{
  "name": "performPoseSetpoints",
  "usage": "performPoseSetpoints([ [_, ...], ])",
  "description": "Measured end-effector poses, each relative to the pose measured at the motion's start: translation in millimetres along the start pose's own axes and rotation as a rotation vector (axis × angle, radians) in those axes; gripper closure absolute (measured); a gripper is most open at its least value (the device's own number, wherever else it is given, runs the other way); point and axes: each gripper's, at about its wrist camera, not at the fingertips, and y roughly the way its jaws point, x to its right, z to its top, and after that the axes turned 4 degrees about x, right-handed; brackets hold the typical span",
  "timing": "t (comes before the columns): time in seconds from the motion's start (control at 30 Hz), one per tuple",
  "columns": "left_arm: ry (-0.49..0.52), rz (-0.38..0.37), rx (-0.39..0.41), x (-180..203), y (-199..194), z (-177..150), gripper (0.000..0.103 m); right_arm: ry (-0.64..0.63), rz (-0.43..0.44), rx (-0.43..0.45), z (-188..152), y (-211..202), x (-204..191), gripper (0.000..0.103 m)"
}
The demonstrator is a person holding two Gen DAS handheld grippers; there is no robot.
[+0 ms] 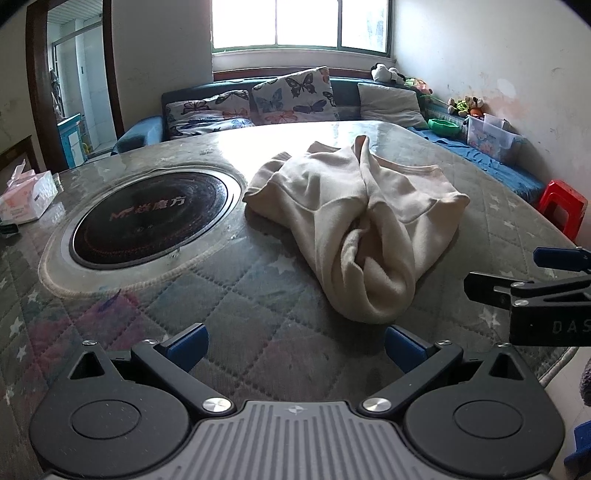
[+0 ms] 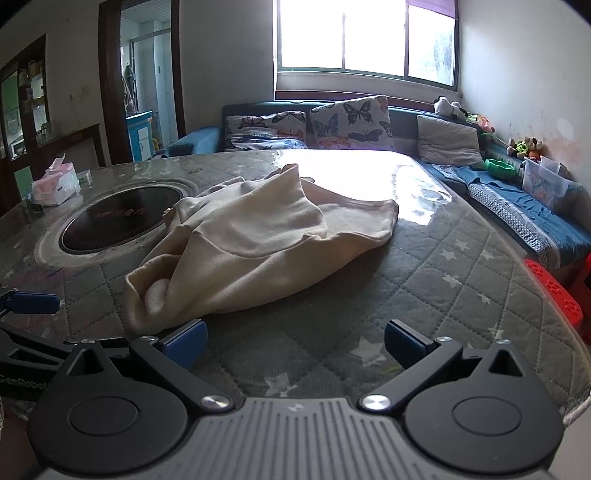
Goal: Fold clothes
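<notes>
While the garment [image 1: 354, 218] lies crumpled mid-frame on the table [image 1: 258, 350], both tools, left [image 1: 295, 345] and right [image 2: 295, 341], are wide open and empty; spread it flat first.

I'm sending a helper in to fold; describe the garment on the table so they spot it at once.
Find the big quilted table with the round black cooktop set into it. Just right of that cooktop lies a crumpled cream garment, the only clothing on the table, unlike the pink tissue pack at the far left edge.

Bright window [image 1: 300, 23]; blue sofa [image 1: 147, 133].
</notes>
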Motion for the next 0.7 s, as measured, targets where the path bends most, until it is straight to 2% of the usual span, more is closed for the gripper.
performPoseSetpoints([
  [0.43,0.046,0.03,0.031,-10.8,17.0,44.8,0.0,-0.018,0.036,0.009,41.4,31.8,9.8,0.001],
  [0.7,0.091,0.043,0.076,-10.2,34.0,74.4,0.001,0.035,0.08,-0.013,74.5,62.5,22.4,0.014],
])
